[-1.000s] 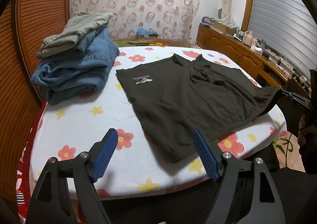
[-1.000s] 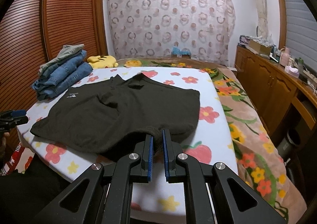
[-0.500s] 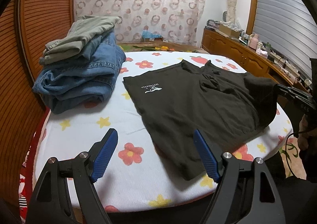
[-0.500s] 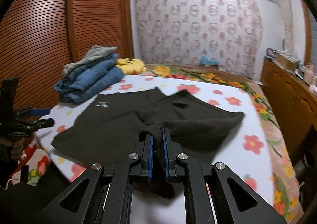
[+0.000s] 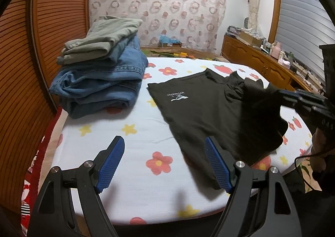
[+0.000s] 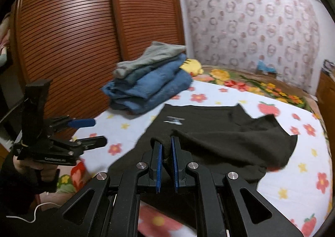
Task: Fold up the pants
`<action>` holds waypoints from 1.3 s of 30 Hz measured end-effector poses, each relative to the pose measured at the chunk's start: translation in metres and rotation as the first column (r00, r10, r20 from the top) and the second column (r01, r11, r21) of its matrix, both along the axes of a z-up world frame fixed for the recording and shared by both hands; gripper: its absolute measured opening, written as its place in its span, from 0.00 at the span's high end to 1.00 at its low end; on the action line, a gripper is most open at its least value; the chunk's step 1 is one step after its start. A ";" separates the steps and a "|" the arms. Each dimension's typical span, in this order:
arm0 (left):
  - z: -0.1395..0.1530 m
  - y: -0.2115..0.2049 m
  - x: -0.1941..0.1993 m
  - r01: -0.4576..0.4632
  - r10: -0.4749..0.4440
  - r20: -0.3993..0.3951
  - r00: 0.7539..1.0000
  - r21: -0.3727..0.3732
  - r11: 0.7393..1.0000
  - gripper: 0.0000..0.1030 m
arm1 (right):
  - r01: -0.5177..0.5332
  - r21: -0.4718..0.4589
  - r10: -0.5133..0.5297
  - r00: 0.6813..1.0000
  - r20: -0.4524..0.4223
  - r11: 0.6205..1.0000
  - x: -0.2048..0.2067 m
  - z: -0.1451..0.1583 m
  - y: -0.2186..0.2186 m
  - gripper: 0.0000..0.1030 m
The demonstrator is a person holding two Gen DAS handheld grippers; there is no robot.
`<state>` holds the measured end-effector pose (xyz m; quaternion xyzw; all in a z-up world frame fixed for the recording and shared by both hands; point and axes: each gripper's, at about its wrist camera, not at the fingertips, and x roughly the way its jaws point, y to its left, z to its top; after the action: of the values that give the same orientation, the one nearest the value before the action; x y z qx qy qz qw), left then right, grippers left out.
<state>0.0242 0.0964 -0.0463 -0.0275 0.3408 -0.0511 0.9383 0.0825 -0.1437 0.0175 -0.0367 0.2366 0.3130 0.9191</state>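
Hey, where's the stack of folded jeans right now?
The stack of folded jeans sits at the bed's far left, by the slatted wooden doors, left of the black shorts, with a grey-green pair on top.

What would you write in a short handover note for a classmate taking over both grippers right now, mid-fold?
Right gripper: shut on an edge of the black shorts, lifted and carried over the rest of the garment toward the left side.
Left gripper: open, empty, above the near edge of the bed, beside the shorts' near corner.
Shorts lie on the flowered sheet, logo side up; the stack of folded jeans and pants sits at the far left.
Done: the first fold is started, not laid down.
Left: probably lay the held edge flat, smooth it, fold again, then add the shorts to the stack.
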 end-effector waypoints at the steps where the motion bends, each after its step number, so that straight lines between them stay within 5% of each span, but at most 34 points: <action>1: -0.001 0.002 0.001 -0.003 0.003 0.000 1.000 -0.001 1.000 0.23 | -0.009 -0.008 0.009 1.000 -0.007 1.000 0.004 -0.003 0.000 0.91; 7: -0.004 0.003 0.004 -0.006 0.006 -0.008 1.000 -0.003 1.000 0.23 | -0.024 -0.022 0.022 0.997 -0.080 0.999 0.019 -0.026 -0.019 0.91; 11: -0.005 -0.003 0.007 0.003 -0.003 -0.011 1.000 -0.005 1.000 0.23 | -0.012 -0.052 0.007 0.995 -0.097 0.999 0.024 -0.034 -0.030 0.74; 18: -0.002 -0.016 0.014 0.032 -0.032 -0.006 0.999 0.001 0.999 0.23 | 0.013 -0.081 -0.021 0.994 -0.104 0.997 0.011 -0.045 -0.049 0.69; 34: -0.002 -0.071 0.042 0.179 -0.178 -0.018 0.984 0.006 0.984 0.24 | 0.252 -0.073 -0.256 0.966 -0.047 0.965 0.012 -0.032 -0.097 0.60; 39: -0.008 -0.080 0.050 0.205 -0.205 -0.044 0.978 0.002 0.979 0.32 | 0.298 -0.103 -0.304 0.951 -0.053 0.949 0.038 -0.031 -0.101 0.59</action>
<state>0.0738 0.0161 -0.0548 0.0096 0.3625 -0.1460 0.9204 0.1207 -0.2450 -0.0133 -0.0328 0.2851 0.1586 0.9447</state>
